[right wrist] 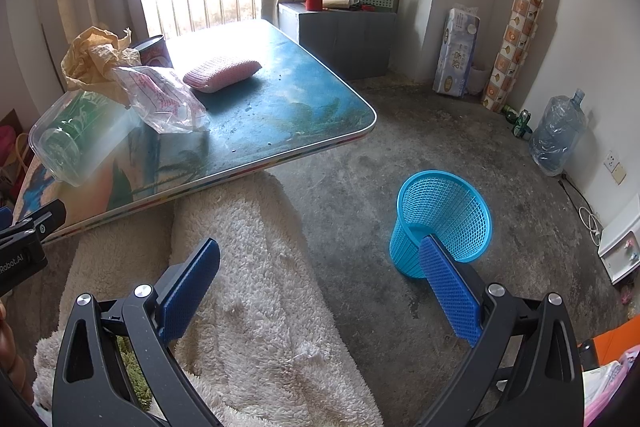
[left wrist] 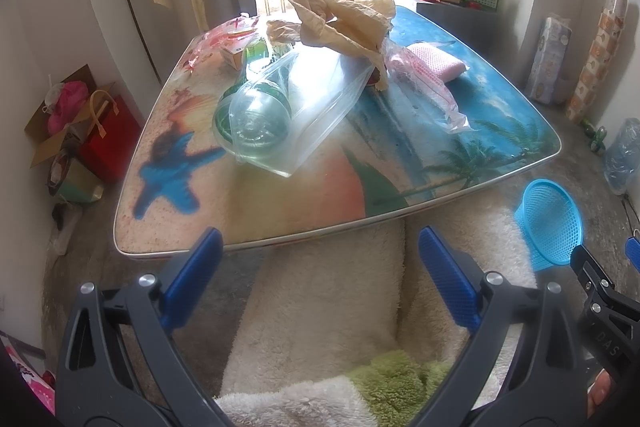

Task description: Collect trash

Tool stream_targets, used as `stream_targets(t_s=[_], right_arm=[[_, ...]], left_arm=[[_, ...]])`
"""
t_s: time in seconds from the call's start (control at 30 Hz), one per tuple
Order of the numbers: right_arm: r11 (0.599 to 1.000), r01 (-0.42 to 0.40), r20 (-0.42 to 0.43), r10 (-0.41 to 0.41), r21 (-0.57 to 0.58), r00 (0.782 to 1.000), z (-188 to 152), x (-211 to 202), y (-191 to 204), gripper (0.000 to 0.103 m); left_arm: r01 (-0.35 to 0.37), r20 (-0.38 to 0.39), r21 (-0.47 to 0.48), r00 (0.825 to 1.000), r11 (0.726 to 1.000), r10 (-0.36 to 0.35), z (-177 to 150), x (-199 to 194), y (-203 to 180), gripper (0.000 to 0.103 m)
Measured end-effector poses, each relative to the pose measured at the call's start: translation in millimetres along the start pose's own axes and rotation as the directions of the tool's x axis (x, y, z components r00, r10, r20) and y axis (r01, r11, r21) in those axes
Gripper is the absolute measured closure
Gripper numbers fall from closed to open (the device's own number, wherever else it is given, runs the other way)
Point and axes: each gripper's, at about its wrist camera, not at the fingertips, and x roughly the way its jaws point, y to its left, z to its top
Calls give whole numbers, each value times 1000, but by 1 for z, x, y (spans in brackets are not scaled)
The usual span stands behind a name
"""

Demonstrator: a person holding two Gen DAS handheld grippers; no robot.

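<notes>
Beach-print table [left wrist: 500,131] carries the trash: crumpled brown paper [left wrist: 344,15], clear bags (one over a green bottle [left wrist: 252,115]). Right, on the floor, stands a blue basket [right wrist: 440,219]. Left gripper [left wrist: 320,267] and right gripper [right wrist: 320,279] gape wide, empty.

"robot.ai" on left gripper [right wrist: 24,247], "das" on right gripper [left wrist: 604,311]

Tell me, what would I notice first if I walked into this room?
Probably the pile of rubbish in the middle of the beach-picture table: a crumpled brown paper bag sits on top of clear plastic bags and a green bottle. Next, the bright blue basket standing on the grey floor to the right of the table, with both open grippers empty.
</notes>
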Motion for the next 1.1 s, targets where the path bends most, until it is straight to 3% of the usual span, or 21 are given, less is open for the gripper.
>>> stream_targets(t_s=[0.7, 1.1], right_arm=[[1000, -7, 2, 7, -4, 1000, 3, 3, 8, 6], [1000, -13, 17, 13, 17, 1000, 28, 9, 21, 6]], left_arm=[[-5, -8, -8, 1000, 1000, 4, -6, 3, 9, 9], [-16, -12, -19, 1000, 1000, 16, 19, 14, 27, 9]])
